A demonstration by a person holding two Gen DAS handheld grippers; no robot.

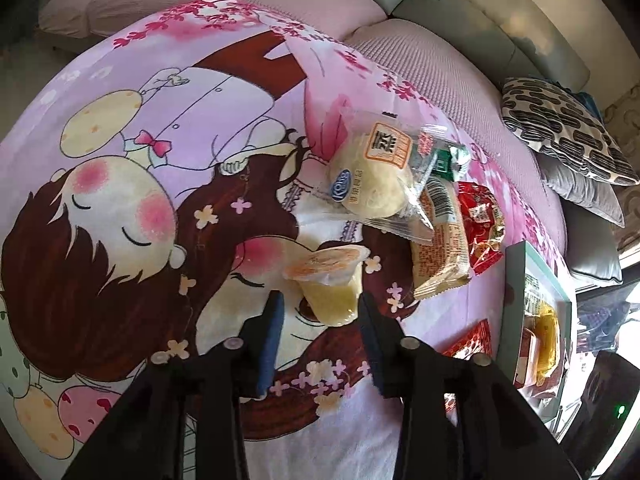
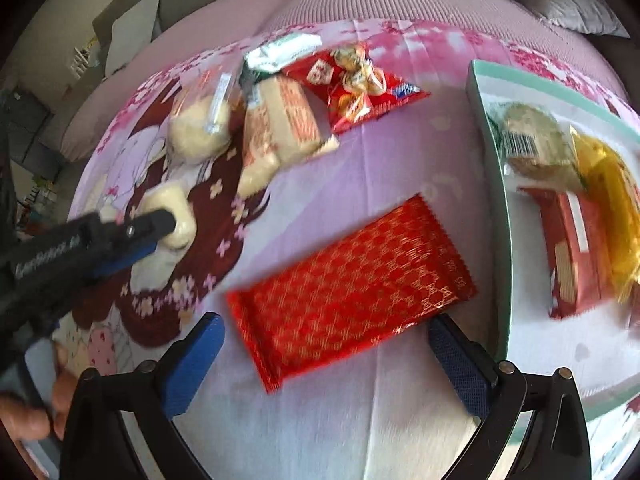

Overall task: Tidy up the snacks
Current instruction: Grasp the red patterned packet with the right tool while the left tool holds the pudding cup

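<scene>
- Sorting snacks on a cartoon-print blanket [image 1: 120,160], a person works a gripper in each hand; the job looks under halfway.
- Left gripper [image 1: 320,304]: fingers narrowly parted around a jelly cup [image 1: 328,280], pads apparently not pressing it.
- Four loose packs lie beyond it, a bun pack [image 1: 372,176] topmost.
- Right gripper [image 2: 326,344]: fingers wide over a red patterned pack [image 2: 352,288], not gripping.
- Box lid [image 2: 486,128], rightmost, holds three packs.

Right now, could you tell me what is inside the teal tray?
The teal tray holds a barcoded pale packet, a yellow foil packet and a red packet. They overlap, so anything beneath them is hidden.
</scene>
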